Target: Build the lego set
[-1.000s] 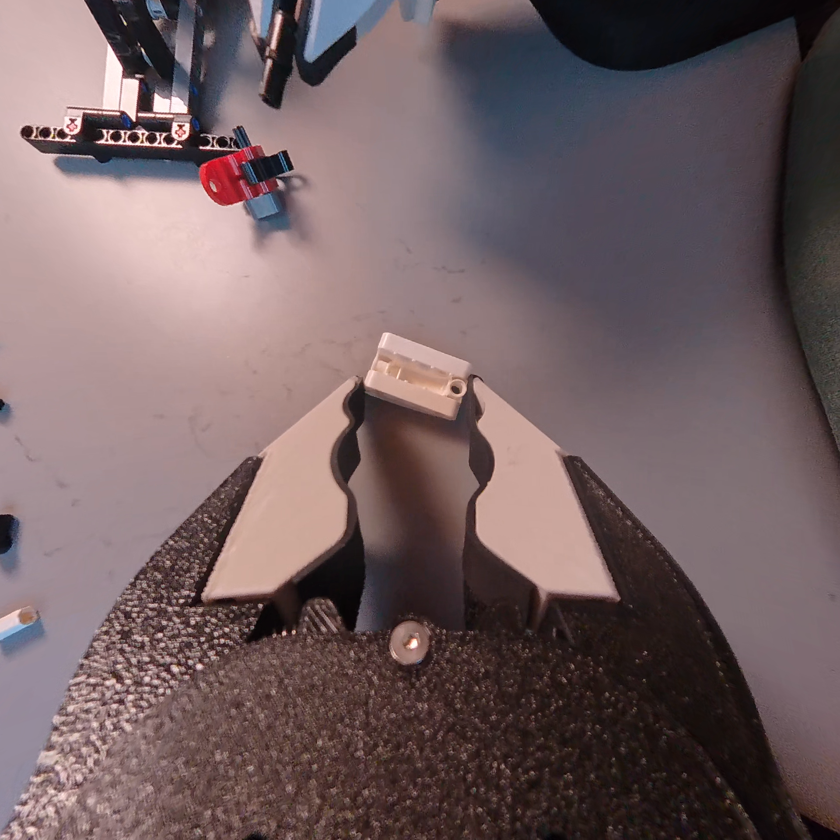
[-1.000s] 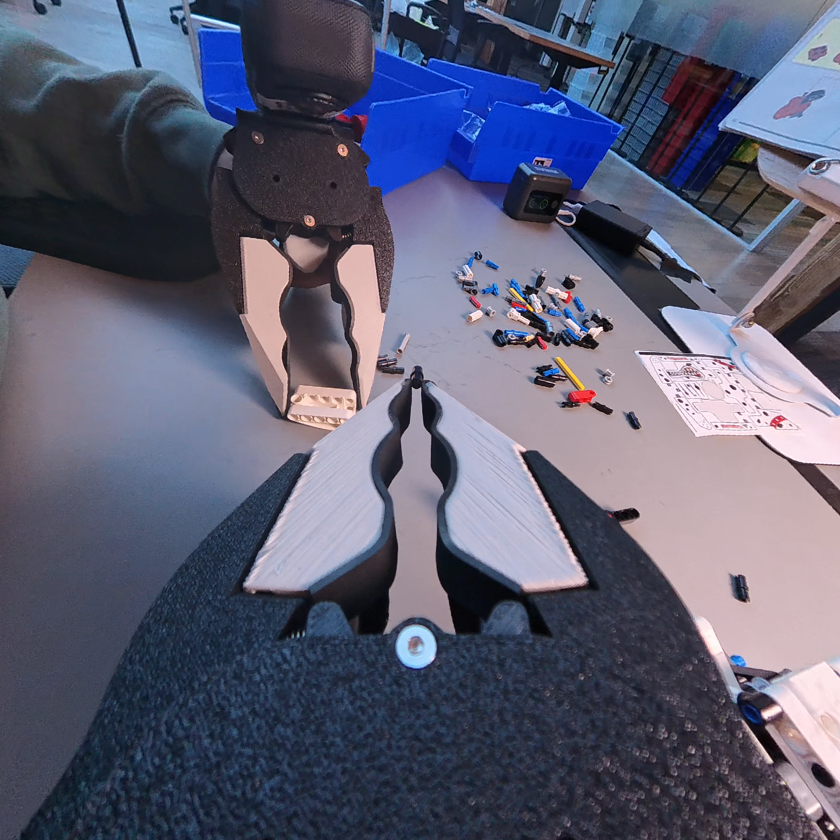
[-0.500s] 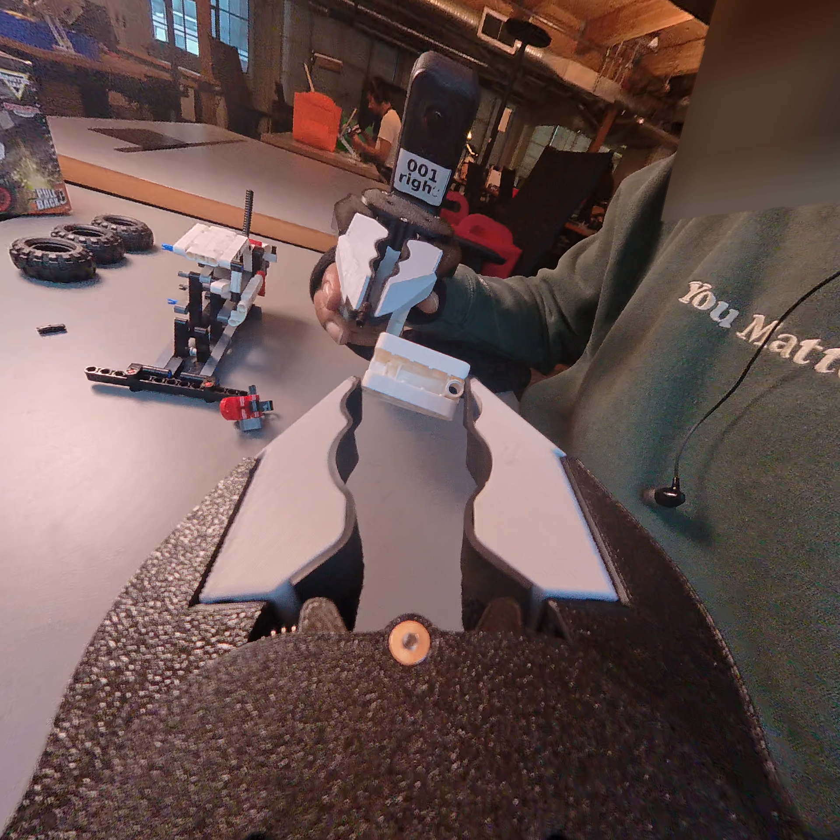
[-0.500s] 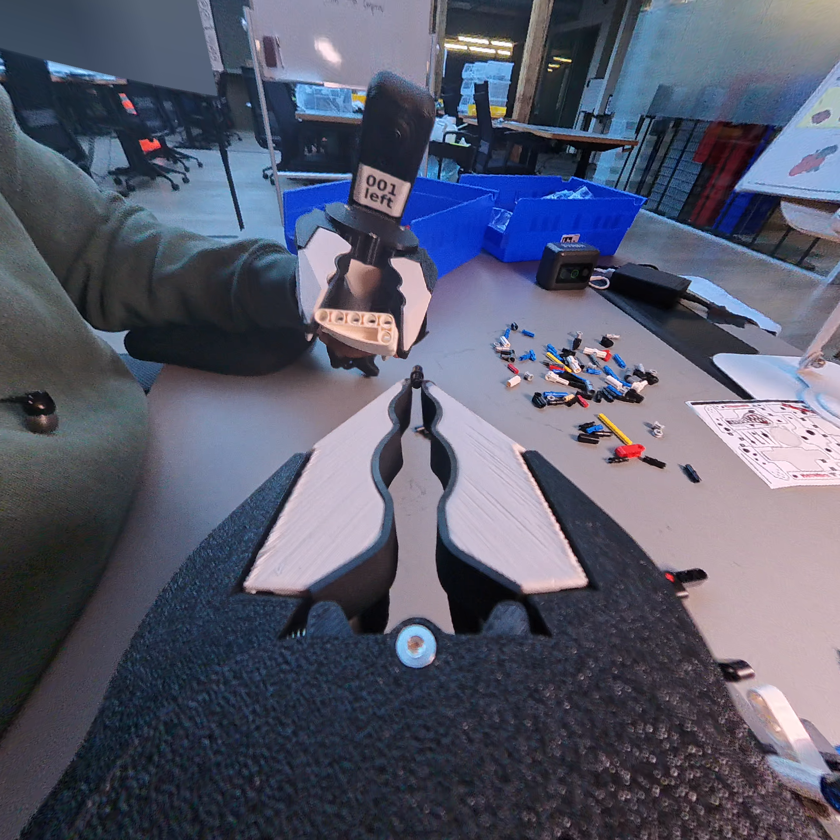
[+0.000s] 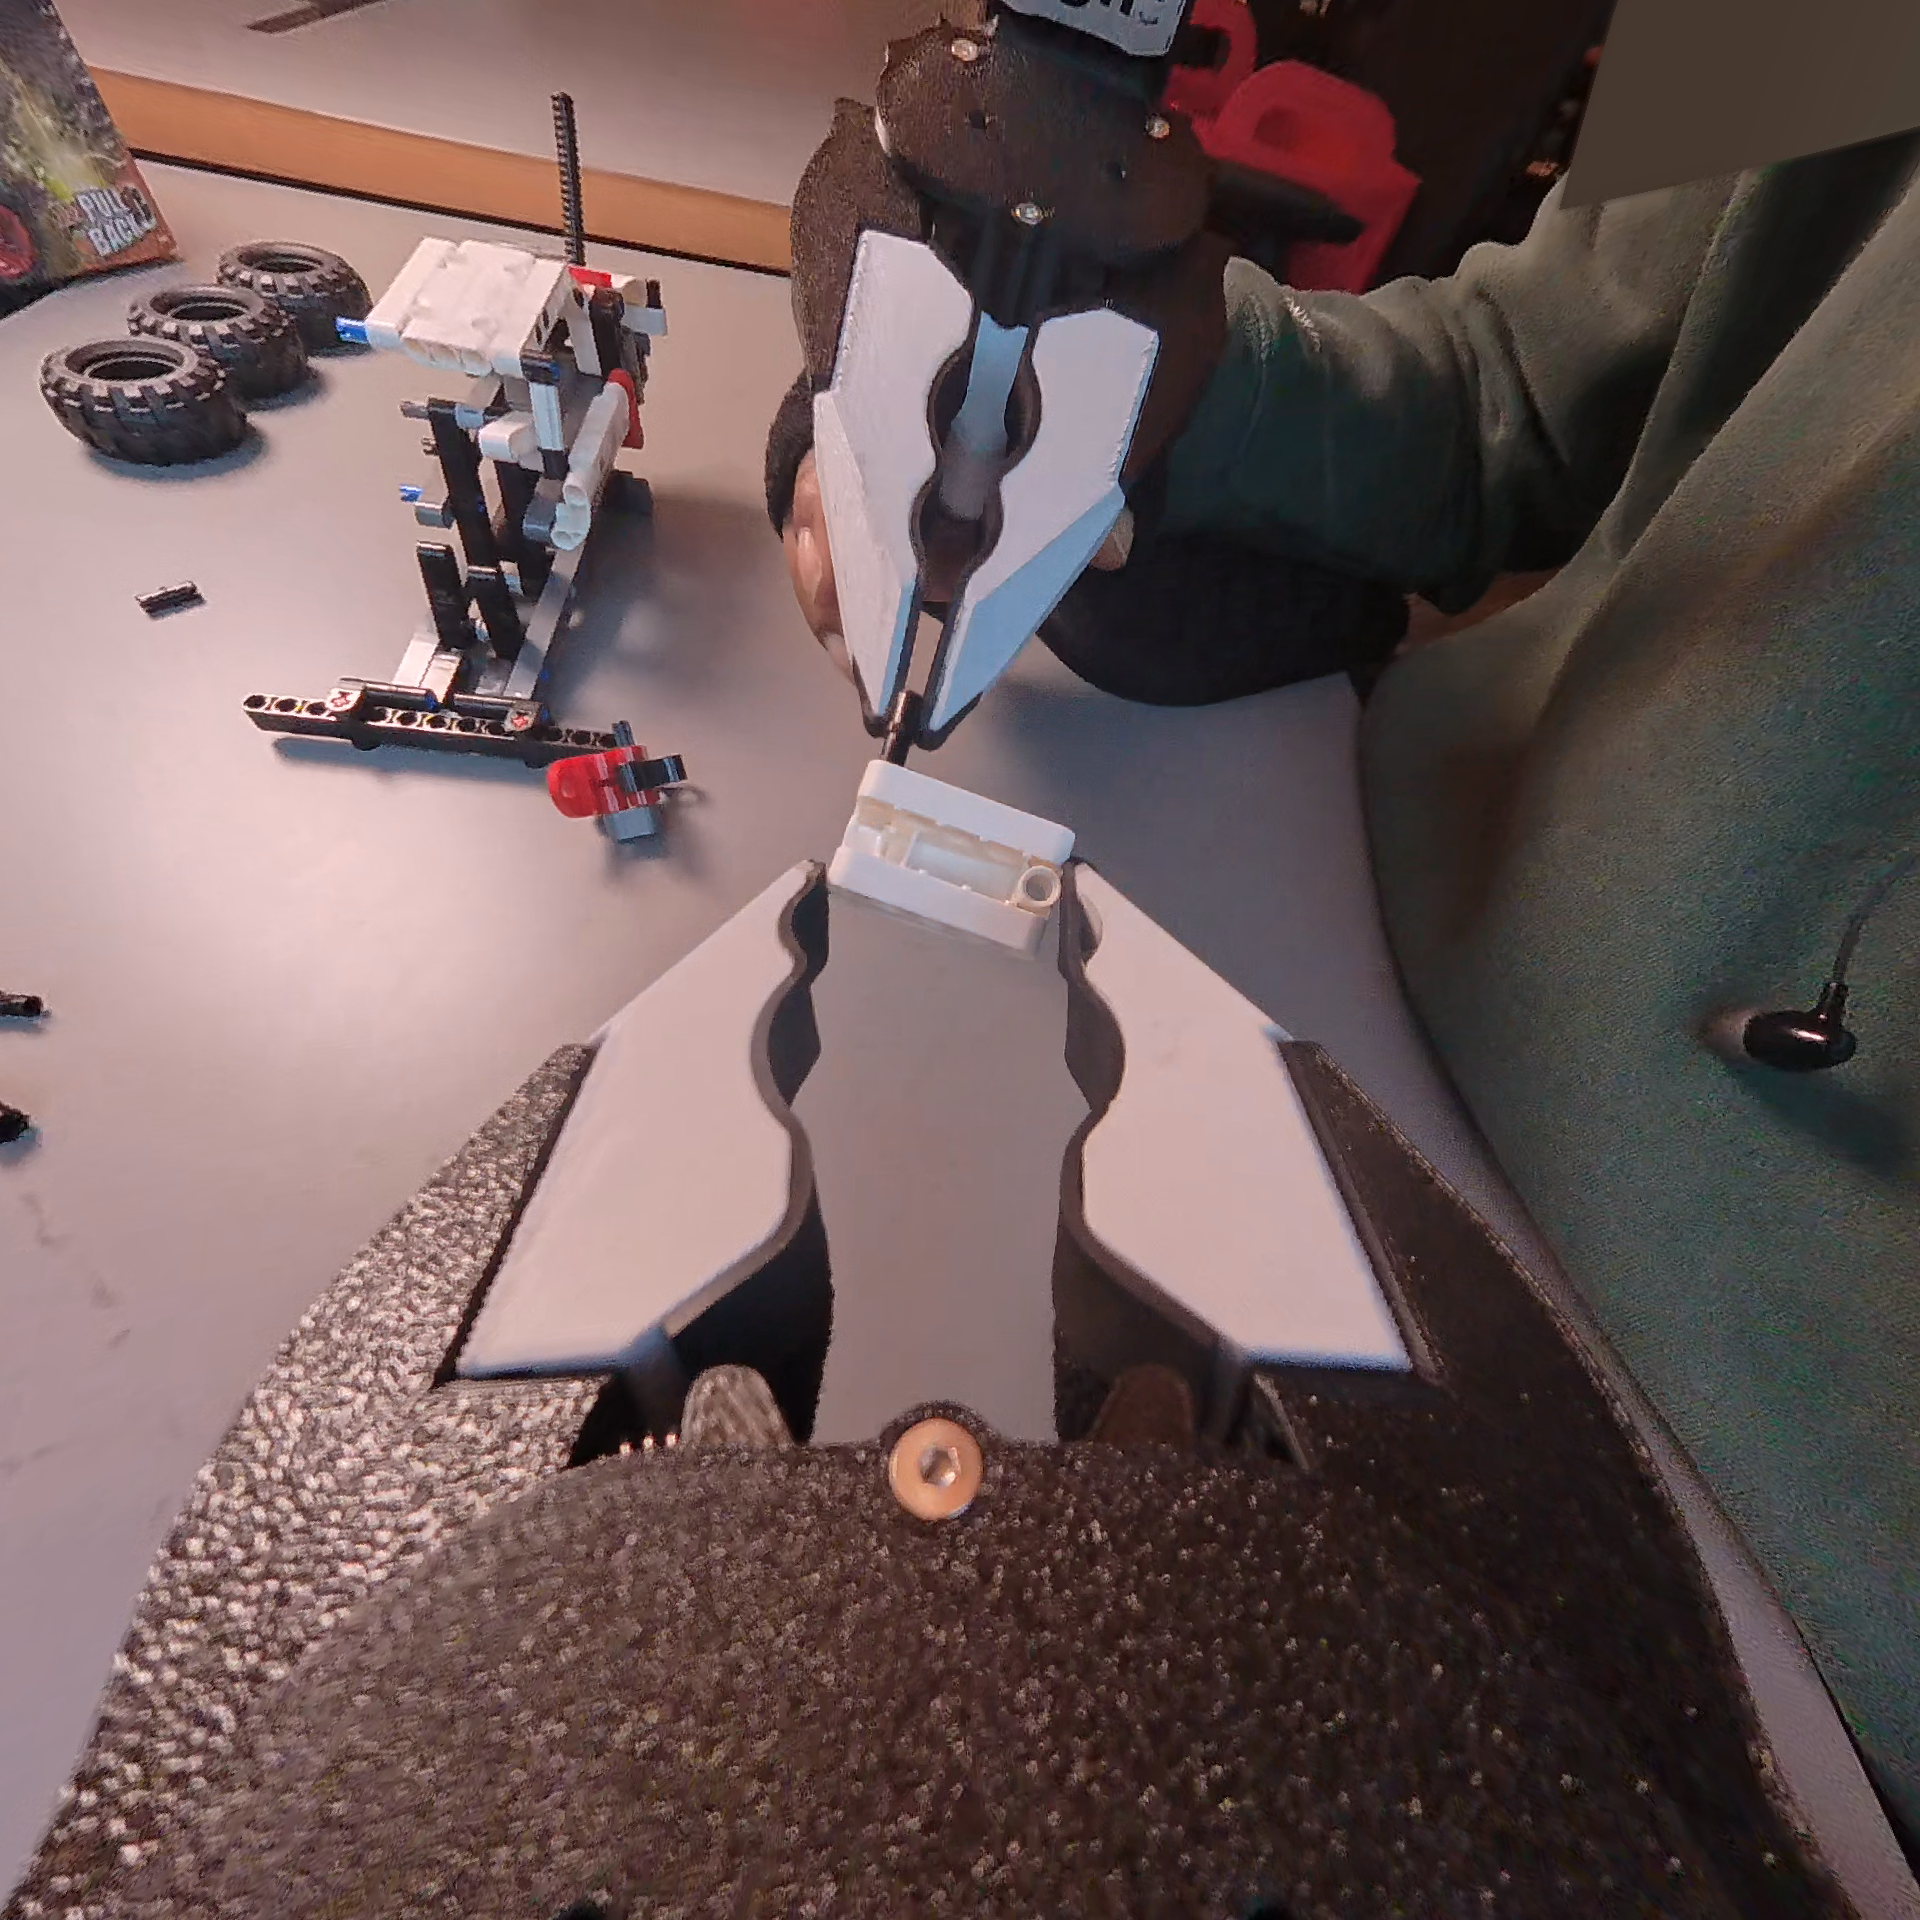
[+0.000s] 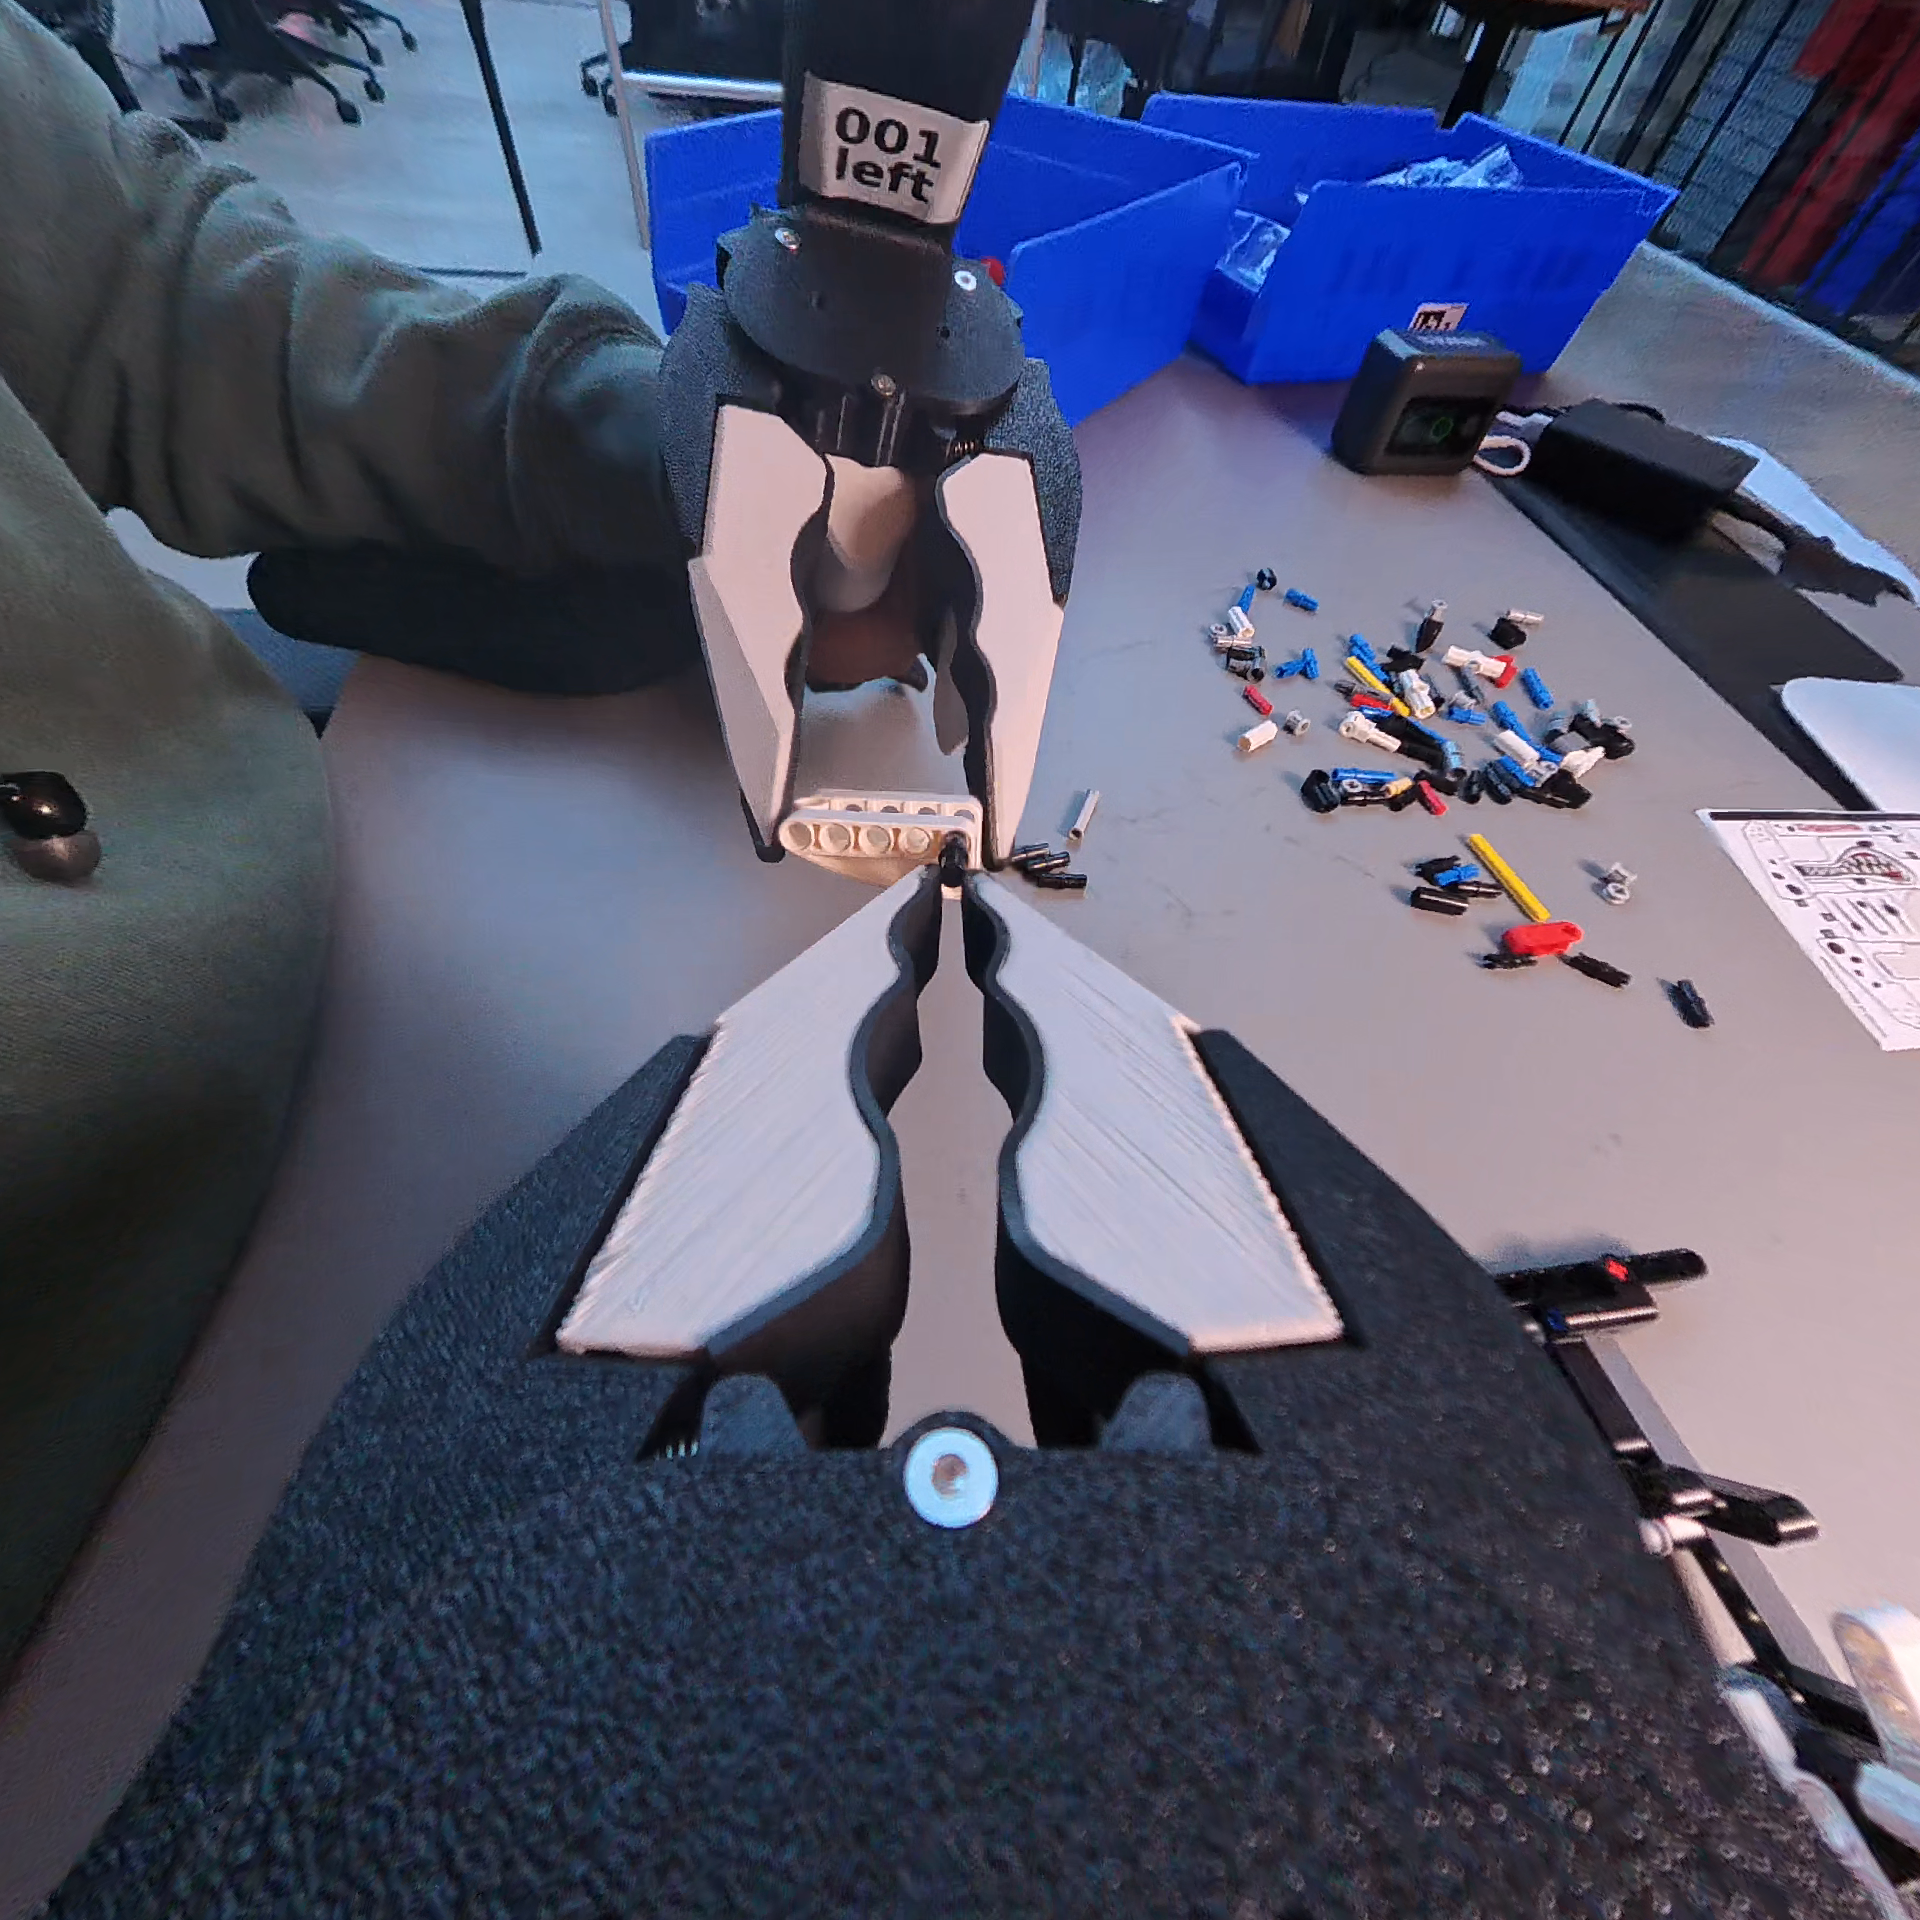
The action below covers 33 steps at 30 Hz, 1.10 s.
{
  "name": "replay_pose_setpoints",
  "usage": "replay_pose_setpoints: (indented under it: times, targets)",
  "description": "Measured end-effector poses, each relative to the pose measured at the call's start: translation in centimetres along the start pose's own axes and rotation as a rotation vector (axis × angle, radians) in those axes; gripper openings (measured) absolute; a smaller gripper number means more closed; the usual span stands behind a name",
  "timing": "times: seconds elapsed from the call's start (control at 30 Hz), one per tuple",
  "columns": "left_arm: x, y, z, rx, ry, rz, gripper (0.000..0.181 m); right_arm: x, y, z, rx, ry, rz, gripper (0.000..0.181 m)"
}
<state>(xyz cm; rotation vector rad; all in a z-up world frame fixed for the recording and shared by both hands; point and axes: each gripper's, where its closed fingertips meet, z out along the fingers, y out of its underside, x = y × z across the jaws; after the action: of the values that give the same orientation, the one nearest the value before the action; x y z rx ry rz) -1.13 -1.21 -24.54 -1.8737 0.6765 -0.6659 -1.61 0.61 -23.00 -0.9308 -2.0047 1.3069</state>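
My left gripper [image 5: 943, 883] is shut on a white lego beam [image 5: 951, 864] with a row of holes, held above the grey table. The beam also shows in the right wrist view [image 6: 878, 833], between the left gripper's fingers. My right gripper [image 6: 951, 878] is shut on a small black pin [image 6: 951, 860], whose tip meets the beam's right end hole. In the left wrist view the right gripper [image 5: 902, 717] points down with the pin [image 5: 899, 727] touching the beam's far edge. The part-built white and black lego model [image 5: 509, 436] stands at the back left.
Three black tyres [image 5: 177, 353] lie beyond the model, and a red and black piece [image 5: 613, 784] lies beside it. A pile of small loose pieces [image 6: 1434, 717], an instruction sheet [image 6: 1839, 904], blue bins [image 6: 1351, 239] and a black box [image 6: 1423, 416] lie right. A person's green sleeve [image 6: 312, 416] is near. The tips of both grippers are at nearly the same place.
The two grippers have come together: the right gripper's pin now touches the white beam in the left gripper. Both have tilted downward towards the table.
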Motion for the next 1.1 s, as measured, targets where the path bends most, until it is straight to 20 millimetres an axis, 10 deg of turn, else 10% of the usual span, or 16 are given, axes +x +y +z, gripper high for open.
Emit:
replay_pose_setpoints:
  times: [0.57,1.1]
  targets:
    - [-0.4,6.5,1.8,-0.419,-0.112,0.138,0.044,-1.5,5.8,2.1,-0.303,-0.042,-0.112,0.003]
    - [-0.3,7.0,1.8,-0.414,-0.081,0.090,0.044,-1.7,6.8,2.5,-0.320,-0.070,-0.107,0.003]
